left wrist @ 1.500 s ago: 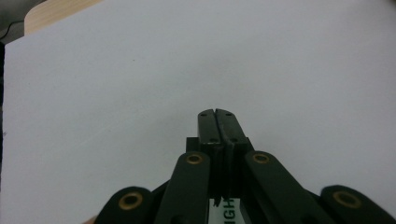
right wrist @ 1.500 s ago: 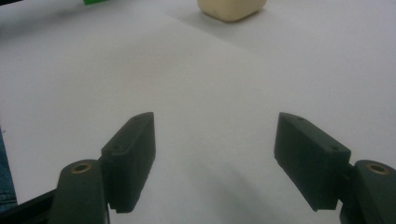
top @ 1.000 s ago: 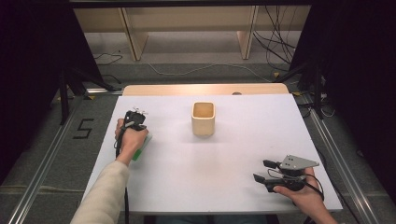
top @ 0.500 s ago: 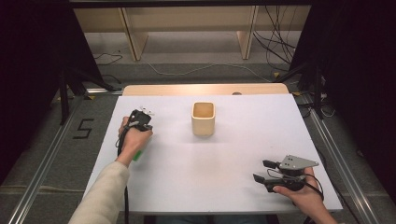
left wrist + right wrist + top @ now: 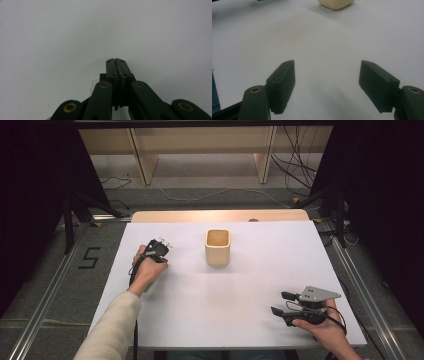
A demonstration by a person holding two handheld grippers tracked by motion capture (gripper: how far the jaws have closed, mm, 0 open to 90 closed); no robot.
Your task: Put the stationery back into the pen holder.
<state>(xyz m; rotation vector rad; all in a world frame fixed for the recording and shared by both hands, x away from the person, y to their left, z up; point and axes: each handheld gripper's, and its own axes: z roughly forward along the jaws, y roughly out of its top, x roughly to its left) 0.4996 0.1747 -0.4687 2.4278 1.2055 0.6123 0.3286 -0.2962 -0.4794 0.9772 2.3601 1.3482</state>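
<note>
- L gripper (image 5: 161,246): jaws closed, nothing between, over bare white tabletop (image 5: 250,285), left of cup (image 5: 217,247).
- R gripper (image 5: 284,302): jaws wide open, empty, near-right corner.

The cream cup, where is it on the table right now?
In the high view the cream cup stands upright near the far middle of the white table, right of the left gripper; nothing touches it.

Bare white table (image 5: 240,305) between both hands, cream cup (image 5: 217,248) the lone obstacle, mid-far
</note>
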